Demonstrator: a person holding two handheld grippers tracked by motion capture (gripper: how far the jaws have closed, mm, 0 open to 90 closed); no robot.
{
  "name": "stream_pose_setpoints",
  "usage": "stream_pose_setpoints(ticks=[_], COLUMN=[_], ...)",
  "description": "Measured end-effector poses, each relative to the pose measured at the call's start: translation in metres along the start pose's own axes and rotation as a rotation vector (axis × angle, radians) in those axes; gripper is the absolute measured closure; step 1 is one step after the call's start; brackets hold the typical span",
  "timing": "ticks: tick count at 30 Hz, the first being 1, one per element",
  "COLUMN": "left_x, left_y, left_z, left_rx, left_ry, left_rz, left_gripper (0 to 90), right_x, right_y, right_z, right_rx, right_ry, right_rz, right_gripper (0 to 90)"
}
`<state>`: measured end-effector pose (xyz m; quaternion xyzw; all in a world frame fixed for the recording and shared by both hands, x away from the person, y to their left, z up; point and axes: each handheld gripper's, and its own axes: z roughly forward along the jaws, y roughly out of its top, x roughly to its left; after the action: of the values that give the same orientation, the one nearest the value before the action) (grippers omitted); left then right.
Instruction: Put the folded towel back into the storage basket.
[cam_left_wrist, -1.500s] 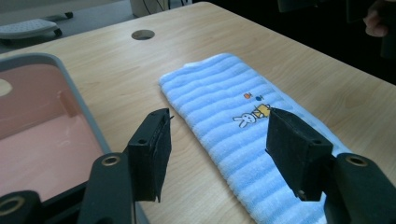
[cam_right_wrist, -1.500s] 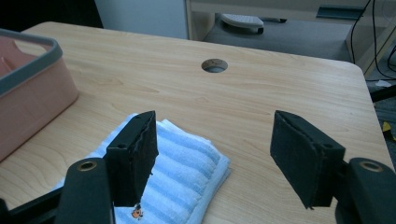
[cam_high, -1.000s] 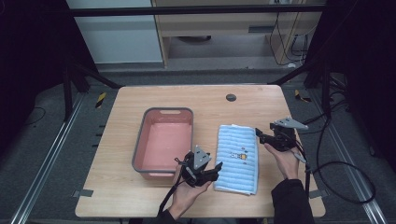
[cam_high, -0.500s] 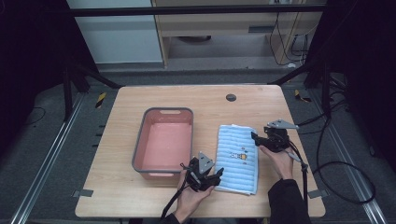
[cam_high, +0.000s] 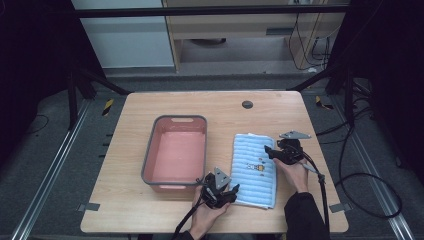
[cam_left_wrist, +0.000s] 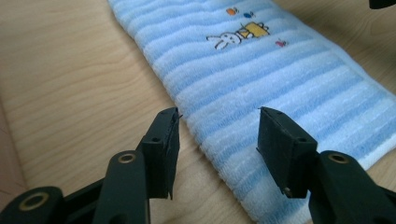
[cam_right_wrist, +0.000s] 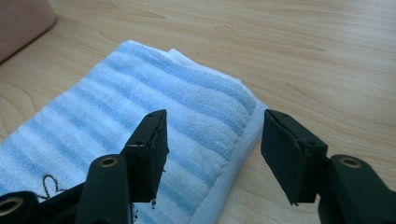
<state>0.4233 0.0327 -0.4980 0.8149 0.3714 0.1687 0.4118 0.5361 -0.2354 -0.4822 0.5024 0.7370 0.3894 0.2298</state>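
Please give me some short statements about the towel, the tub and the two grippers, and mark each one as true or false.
1. The towel lies flat on the table. True.
2. The towel is inside the tub. False: it lies on the table, to the right of the tub.
3. The left gripper has its jaws astride the towel's edge, not yet pinching it. True.
4. The right gripper is shut on the towel. False: its jaws have been closing, but stand apart over a towel corner.
5. The towel is plain white. False: it is striped blue with a small rabbit picture.
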Motion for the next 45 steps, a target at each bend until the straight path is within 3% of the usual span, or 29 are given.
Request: stream_pose_setpoints(ticks=[5,13,19,22,29,34,45], left_x=[-0.003,-0.005,-0.003,-0.003,-0.006,-0.005,-0.005], left_y=[-0.004,-0.005,-0.005,-0.006,-0.006,-0.006,-0.005], left_z=[0.005,0.008,0.009,0.009,0.010,0.010,0.005], left_rx=[0.004,0.023,0.030,0.030,0.030,0.022,-0.005], left_ry=[0.002,0.021,-0.005,-0.015,-0.030,-0.062,-0.062], left_rz=[-0.001,-0.007,-0.043,-0.050,-0.056,-0.100,-0.090], left_gripper=[49.2,49.6,53.1,55.3,69.3,77.5,85.0], right_x=[-0.005,-0.002,-0.003,-0.003,-0.002,-0.002,0.000], right_y=[-0.007,-0.011,-0.012,-0.013,-0.014,-0.014,-0.010], right_z=[0.005,0.014,0.015,0.016,0.017,0.017,0.012], right_rx=[0.031,0.063,0.078,0.086,0.089,0.089,0.074], right_ry=[-0.016,0.001,0.009,0.022,0.049,0.083,0.098], right_rz=[0.031,0.027,0.031,0.056,0.088,0.120,0.101], right_gripper=[44.2,50.1,51.8,53.4,65.0,74.9,78.7])
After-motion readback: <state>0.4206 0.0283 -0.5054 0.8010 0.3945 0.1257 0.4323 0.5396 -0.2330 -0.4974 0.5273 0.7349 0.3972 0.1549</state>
